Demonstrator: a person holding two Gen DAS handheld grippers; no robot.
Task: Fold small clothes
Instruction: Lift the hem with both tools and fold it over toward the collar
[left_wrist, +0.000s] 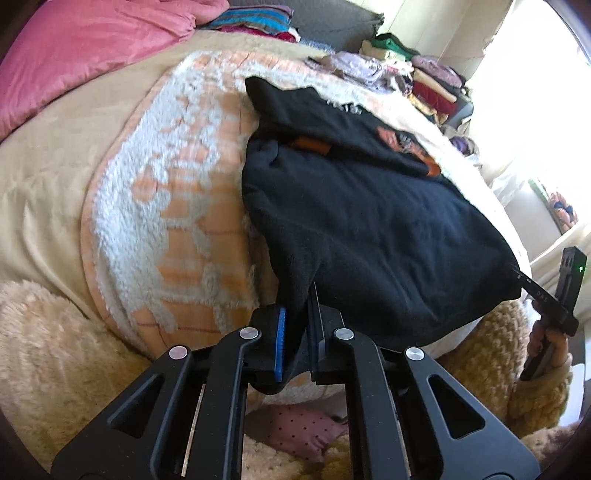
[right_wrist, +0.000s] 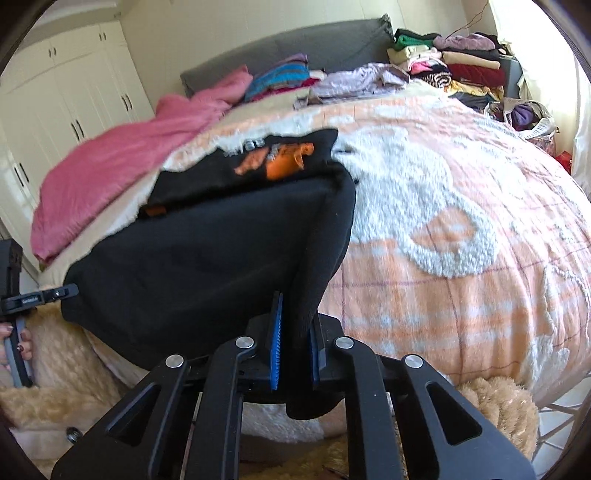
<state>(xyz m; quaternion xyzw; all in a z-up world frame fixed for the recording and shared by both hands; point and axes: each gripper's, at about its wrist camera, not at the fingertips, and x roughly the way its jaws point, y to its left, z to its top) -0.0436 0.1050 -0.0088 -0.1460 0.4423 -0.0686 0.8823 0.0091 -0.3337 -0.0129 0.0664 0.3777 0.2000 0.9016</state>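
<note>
A black garment (left_wrist: 369, 229) with an orange print (left_wrist: 410, 146) lies on the peach and white bedspread (left_wrist: 177, 206), its near hem lifted off the bed. My left gripper (left_wrist: 297, 325) is shut on the hem's left corner, with black cloth pinched between its blue pads. In the right wrist view the same black garment (right_wrist: 192, 266) stretches leftward, and my right gripper (right_wrist: 295, 332) is shut on its right corner. Each view shows the other gripper at the far end of the hem, held in a hand (left_wrist: 550, 339).
A pink quilt (left_wrist: 85, 48) lies at the head of the bed. Stacks of folded clothes (right_wrist: 461, 62) and a lilac garment (right_wrist: 362, 81) crowd the far side by the grey headboard (right_wrist: 295, 48). Fluffy beige fabric (left_wrist: 55, 350) hangs at the near edge. White wardrobes (right_wrist: 66, 96) stand beyond.
</note>
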